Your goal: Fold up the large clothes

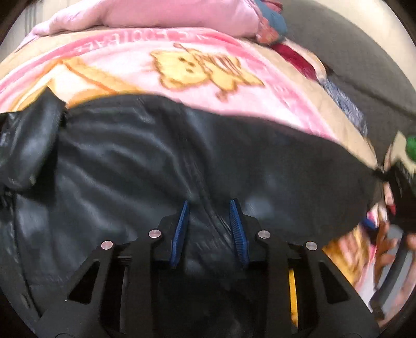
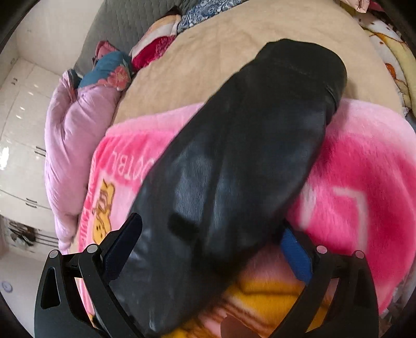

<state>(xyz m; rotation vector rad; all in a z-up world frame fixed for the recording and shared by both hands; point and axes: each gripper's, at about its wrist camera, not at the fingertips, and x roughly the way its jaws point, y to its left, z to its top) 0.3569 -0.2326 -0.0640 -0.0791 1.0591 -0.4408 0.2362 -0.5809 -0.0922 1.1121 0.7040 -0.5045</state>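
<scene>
A black leather-like garment [image 1: 156, 161] lies on a pink cartoon blanket [image 1: 145, 70] on the bed. My left gripper [image 1: 210, 208] is right over the garment near a seam, its blue pads [image 1: 238, 231] a short way apart with a fold of fabric between them. In the right wrist view a long part of the same garment [image 2: 234, 169] stretches away from my right gripper [image 2: 208, 234]. Its jaws stand wide apart on either side of the fabric, which passes between them without being pinched.
A lilac quilt [image 2: 70, 145] is bunched at the blanket's far edge, also in the left view [image 1: 166, 15]. Beige sheet [image 2: 221, 52], floral pillows [image 2: 109, 70], grey headboard [image 2: 122, 23]. White wardrobes [image 2: 23, 135] stand beyond. The other gripper and hand [image 1: 397, 182] are at the right.
</scene>
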